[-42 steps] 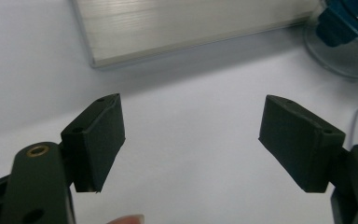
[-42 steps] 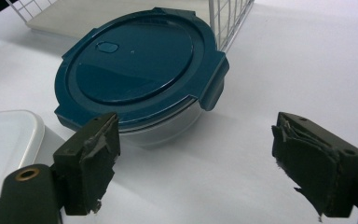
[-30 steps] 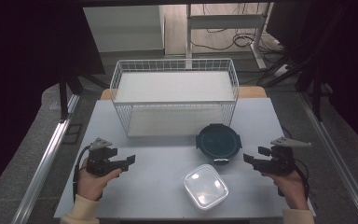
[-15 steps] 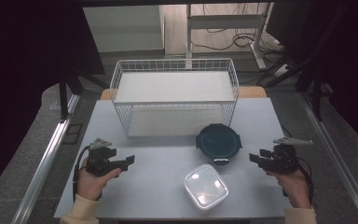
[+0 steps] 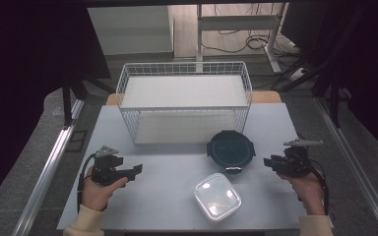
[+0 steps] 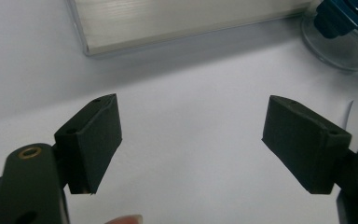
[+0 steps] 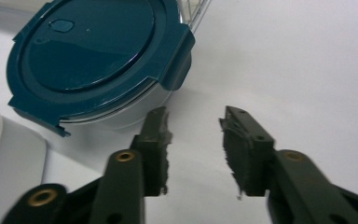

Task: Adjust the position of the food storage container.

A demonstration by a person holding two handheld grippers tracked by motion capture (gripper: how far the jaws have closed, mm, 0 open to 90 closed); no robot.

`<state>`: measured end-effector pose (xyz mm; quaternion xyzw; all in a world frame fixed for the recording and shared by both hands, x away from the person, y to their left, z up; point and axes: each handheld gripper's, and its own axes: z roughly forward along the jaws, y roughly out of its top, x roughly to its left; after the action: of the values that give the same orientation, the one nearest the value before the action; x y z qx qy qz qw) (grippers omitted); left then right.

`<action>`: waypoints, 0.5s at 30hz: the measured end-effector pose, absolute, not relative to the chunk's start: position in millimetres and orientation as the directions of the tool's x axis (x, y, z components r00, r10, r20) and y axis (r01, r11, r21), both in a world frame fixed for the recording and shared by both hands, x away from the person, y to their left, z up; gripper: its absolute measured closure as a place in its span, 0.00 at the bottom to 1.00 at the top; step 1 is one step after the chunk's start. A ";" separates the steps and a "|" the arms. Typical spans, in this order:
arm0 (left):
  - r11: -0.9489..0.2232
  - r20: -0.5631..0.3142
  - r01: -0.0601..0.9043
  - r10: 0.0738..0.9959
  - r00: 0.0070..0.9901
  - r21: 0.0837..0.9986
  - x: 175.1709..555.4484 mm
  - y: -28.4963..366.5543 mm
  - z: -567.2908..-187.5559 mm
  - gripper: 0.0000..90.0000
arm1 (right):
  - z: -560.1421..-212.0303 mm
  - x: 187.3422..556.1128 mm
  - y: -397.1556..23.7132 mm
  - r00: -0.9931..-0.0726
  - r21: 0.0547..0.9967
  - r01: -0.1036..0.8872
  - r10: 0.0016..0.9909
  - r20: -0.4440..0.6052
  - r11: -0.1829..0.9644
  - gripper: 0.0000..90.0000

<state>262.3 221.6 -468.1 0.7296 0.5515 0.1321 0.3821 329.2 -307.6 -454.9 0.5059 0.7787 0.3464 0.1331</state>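
Note:
My left gripper [image 5: 137,169] rests low over the table's left front, jaws wide open with only bare tabletop between them [image 6: 191,140]. At the right side, my right gripper [image 5: 267,161] points left toward a round container with a dark teal clip lid [image 5: 230,146]. Its jaws have just been closing. They now stand a narrow gap apart with nothing between them [image 7: 193,126], just short of the round container [image 7: 93,51]. A square clear container with a white lid [image 5: 216,196] sits near the front edge, between the two hands.
A white wire basket [image 5: 184,98] with a pale floor stands at the back middle of the table; its base edge [image 6: 182,18] lies ahead of the left gripper. The square container's corner [image 7: 4,158] lies left of the right jaws.
The right gripper's jaws have drawn much closer together. The left gripper and both containers have not moved.

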 end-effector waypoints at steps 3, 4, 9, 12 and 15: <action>-0.102 -0.228 0.703 0.905 0.360 0.704 262.2 219.8 -467.5 0.21 | -452.4 331.6 -305.4 -0.453 0.669 0.697 0.882 0.132 0.258 0.79; -0.106 -0.228 0.701 0.903 0.365 0.705 262.4 218.4 -467.0 0.21 | -449.9 333.5 -303.4 -0.458 0.665 0.697 0.880 0.126 0.268 0.86; -0.113 -0.230 0.704 0.899 0.374 0.701 264.2 216.0 -467.7 0.21 | -447.5 340.6 -299.8 -0.457 0.658 0.700 0.882 0.115 0.277 0.97; -0.113 -0.233 0.707 0.898 0.374 0.699 265.4 216.2 -468.1 0.21 | -450.8 346.4 -298.2 -0.447 0.650 0.708 0.888 0.110 0.276 0.99; -0.112 -0.231 0.707 0.899 0.372 0.698 265.7 216.2 -468.1 0.21 | -455.5 354.2 -295.4 -0.436 0.637 0.719 0.894 0.103 0.277 0.99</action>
<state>265.7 216.2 -468.1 0.7351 0.5461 0.1260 0.3815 354.2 -295.4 -455.5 0.5125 0.7869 0.3143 0.1392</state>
